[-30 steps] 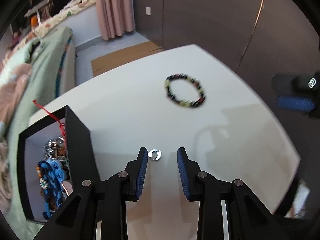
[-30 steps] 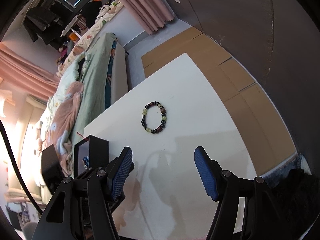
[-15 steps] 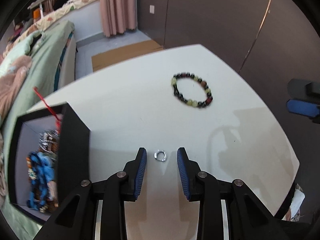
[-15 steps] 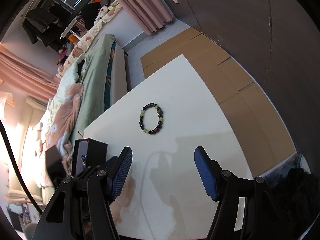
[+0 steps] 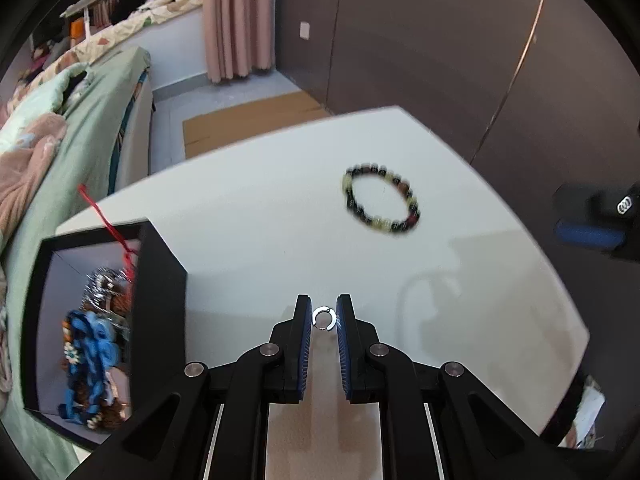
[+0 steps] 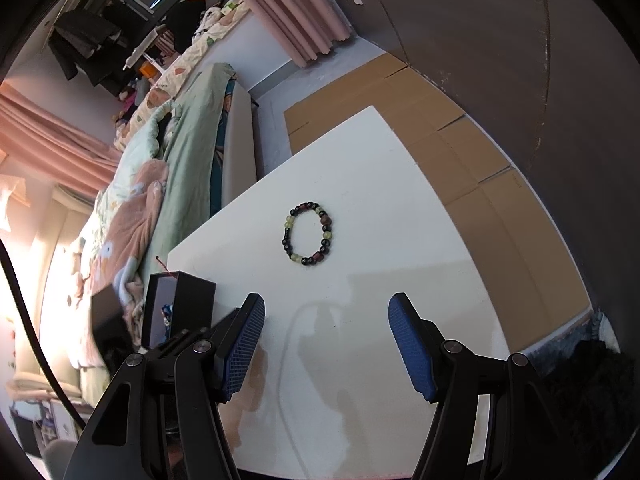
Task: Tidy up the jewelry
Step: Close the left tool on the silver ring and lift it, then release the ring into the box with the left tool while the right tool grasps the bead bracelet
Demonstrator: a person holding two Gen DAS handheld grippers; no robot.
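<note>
A small silver ring (image 5: 323, 317) sits between the fingertips of my left gripper (image 5: 324, 318), whose jaws have closed onto it just above the white table (image 5: 248, 216). A beaded bracelet (image 5: 382, 204) of dark and pale green beads lies further out on the table; it also shows in the right wrist view (image 6: 307, 239). A black open box (image 5: 160, 276) holding blue, silver and brown jewelry stands at the left; it shows in the right wrist view (image 6: 180, 304) too. My right gripper (image 6: 326, 338) is open and empty above the table's near part.
A bed with green and pink bedding (image 5: 60, 132) runs along the table's left side. Cardboard sheets (image 6: 460, 152) lie on the floor beyond the table's far and right edges. Dark wardrobe panels (image 5: 420, 40) stand behind. The right gripper shows at the right edge of the left wrist view (image 5: 592, 220).
My left gripper's jaws have narrowed from wide apart to closed on the ring. The right gripper has stayed open and almost still.
</note>
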